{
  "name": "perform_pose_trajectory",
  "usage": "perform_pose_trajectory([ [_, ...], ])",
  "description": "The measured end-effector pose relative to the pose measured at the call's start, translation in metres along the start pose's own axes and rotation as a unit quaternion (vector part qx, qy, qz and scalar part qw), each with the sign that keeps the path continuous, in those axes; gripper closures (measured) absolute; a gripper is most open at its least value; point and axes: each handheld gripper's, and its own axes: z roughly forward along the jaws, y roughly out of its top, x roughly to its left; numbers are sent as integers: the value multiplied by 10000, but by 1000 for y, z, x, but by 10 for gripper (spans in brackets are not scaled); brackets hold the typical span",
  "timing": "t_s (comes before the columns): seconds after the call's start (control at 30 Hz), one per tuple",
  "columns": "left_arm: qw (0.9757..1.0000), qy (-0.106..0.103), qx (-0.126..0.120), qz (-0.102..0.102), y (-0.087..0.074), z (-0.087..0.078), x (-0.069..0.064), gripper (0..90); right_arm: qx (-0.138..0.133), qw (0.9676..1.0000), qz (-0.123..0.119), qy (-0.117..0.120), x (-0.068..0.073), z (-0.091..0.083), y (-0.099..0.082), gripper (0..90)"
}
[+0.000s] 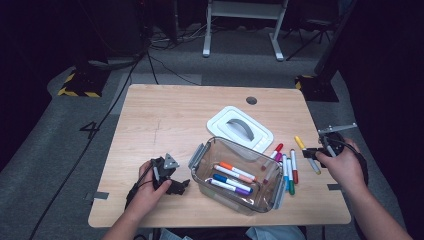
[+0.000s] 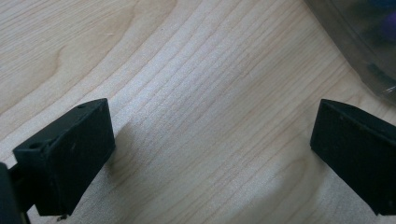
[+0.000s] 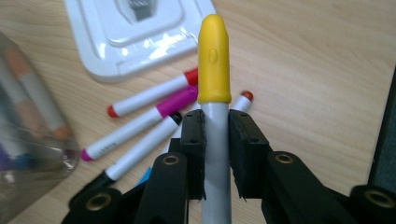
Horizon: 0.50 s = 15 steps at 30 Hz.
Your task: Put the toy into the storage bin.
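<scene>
The right gripper has its two black pads pressed tight on the white barrel of a yellow-capped marker, with the cap sticking out past the pads. From above, that marker is held over the right side of the worktop, off the wood. Below it lie loose markers, among them a red-capped one and a magenta one, just beside a clear container that holds several more, orange, blue and what looks like purple. A white lid rests flat behind the container. The left gripper sits low over bare wood to the container's left, jaws spread wide with nothing between them.
</scene>
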Motion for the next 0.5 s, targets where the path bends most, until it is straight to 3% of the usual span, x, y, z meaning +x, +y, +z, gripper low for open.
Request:
perform_pose_trajectory([
  [0.2, 10000, 7, 3, 0, 0, 0, 0, 1, -177, 9985, -511, 63, 27, -15, 23, 769],
  [0.37, 10000, 12, 5, 3, 0, 0, 0, 1, -274, 9953, -859, 363, 54, -23, 41, 769],
  [0.47, 10000, 14, 4, 1, 0, 0, 0, 2, -290, 9933, -973, 550, 63, -24, 46, 769],
  [0.5, 10000, 12, 4, 1, 0, 0, 0, 2, -303, 9906, -1128, 712, 75, -26, 50, 769],
])
